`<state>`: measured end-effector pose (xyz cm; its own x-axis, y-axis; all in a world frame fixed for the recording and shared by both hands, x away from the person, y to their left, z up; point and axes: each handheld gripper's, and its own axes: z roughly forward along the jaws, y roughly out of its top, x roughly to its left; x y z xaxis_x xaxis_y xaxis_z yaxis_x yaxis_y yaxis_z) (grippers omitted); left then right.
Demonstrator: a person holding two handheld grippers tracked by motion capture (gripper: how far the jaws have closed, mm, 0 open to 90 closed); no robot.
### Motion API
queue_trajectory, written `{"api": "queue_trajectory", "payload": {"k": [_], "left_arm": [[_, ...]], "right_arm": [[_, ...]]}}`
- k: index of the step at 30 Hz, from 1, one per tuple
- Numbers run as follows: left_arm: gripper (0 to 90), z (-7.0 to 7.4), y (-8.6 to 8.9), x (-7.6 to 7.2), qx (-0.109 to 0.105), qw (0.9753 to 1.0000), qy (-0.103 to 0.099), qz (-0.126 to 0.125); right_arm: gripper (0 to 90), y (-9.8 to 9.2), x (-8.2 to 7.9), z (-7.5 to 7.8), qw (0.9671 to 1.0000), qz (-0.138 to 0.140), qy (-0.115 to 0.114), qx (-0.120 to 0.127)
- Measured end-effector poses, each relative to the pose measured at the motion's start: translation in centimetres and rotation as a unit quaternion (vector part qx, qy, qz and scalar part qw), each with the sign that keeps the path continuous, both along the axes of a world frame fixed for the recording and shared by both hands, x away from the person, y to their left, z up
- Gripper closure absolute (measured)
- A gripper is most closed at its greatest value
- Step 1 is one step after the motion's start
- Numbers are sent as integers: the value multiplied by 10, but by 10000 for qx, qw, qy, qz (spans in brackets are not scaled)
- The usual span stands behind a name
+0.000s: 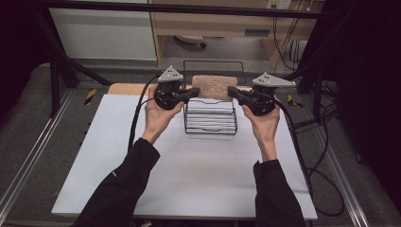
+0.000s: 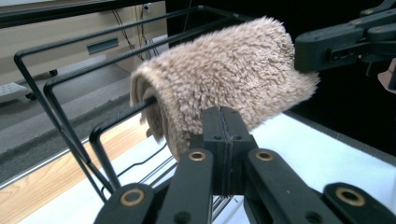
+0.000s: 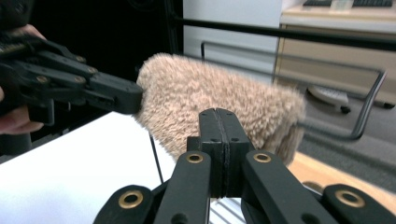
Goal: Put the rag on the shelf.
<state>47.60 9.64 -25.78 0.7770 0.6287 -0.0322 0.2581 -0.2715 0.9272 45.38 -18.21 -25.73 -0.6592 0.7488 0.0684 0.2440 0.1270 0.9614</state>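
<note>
A white tabletop [image 1: 189, 175] on a dark metal frame fills the workspace, with a strip of light wood [image 1: 125, 88] along its far edge and pale cabinets beyond. A person in black sleeves reaches in from the near side, a black two-jaw gripper in each hand.

Near the far middle of the table stands a black wire rack [image 1: 211, 124], and a tan, shaggy piece of fleece cloth [image 1: 214, 86] hangs folded over one of its upper rails. The left gripper [image 1: 193, 92] meets the cloth's left end and the right gripper [image 1: 232, 91] its right end, the two tools facing each other across the rack at the same height.

In the left gripper view, the left gripper [image 2: 223, 122] has its jaws pressed together with only a thin seam between them, their tip buried in the lower edge of the cloth [image 2: 224, 74]; whether a fold of pile is pinched between them cannot be told. The wire rack [image 2: 60, 116] shows its bars running under and behind the fleece, and the other tool touches the cloth's far end at upper right.

In the right gripper view, the right gripper [image 3: 218, 123] likewise shows its jaws together, tip against the near edge of the cloth [image 3: 215, 100], with the other tool touching the fleece at left.
</note>
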Motion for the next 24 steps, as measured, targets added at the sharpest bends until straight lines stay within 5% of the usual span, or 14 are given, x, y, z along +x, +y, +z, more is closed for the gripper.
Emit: {"api": "queue_trajectory", "payload": {"k": [11, 18, 24], "left_arm": [[895, -12, -5, 7, -4, 10000, 39, 54], [877, -10, -2, 4, -9, 10000, 8, 49], [777, -6, 8, -3, -30, 10000, 36, 67]], "right_arm": [[900, -5, 6, -19, 9996, -258, -45, -73], [875, -7, 1, -17, 9996, -235, -147, -45], [784, -10, -5, -11, 9996, -220, -190, -28]]}}
